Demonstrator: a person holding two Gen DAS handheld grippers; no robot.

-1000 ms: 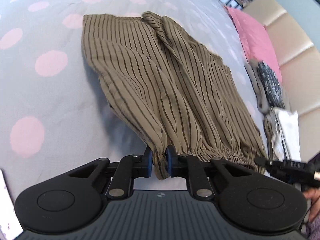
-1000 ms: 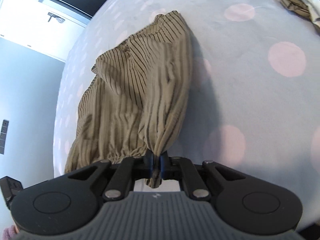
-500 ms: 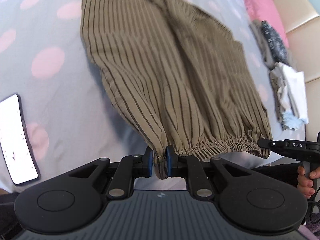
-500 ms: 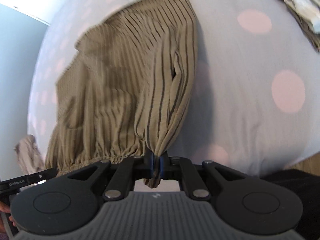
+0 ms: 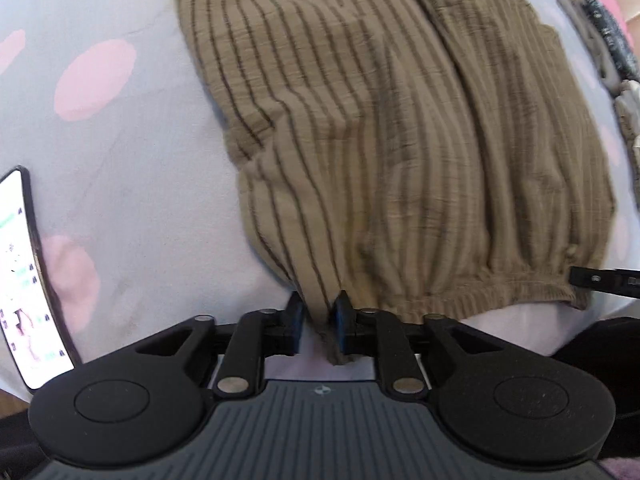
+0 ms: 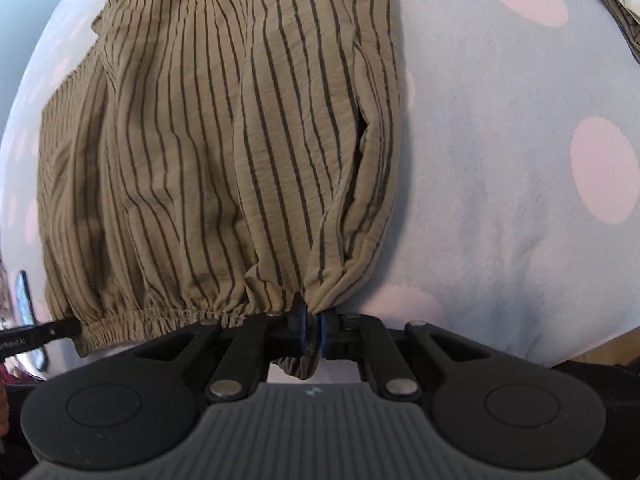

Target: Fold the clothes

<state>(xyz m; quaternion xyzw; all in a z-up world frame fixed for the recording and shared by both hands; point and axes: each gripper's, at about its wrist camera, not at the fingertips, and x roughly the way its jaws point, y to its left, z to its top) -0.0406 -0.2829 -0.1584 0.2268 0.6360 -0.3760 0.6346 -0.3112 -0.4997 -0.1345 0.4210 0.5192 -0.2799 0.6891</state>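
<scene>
Striped shorts point(image 5: 400, 140) spread on dotted bedsheet point(image 5: 132, 184). Left gripper point(image 5: 318, 326) just been opening, waistband slack between jaws; right gripper point(image 6: 313, 334) clamped on waistband. Risk: uneven release, skewed, bunched waistband.

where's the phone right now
In the left wrist view the phone lies screen-up at the far left edge on the polka-dot bedspread, left of the striped shorts, apart from them.

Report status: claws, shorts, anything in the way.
Left claw just opening, shorts between jaws. Right claw shut on shorts. Phone off left, clear.
</scene>
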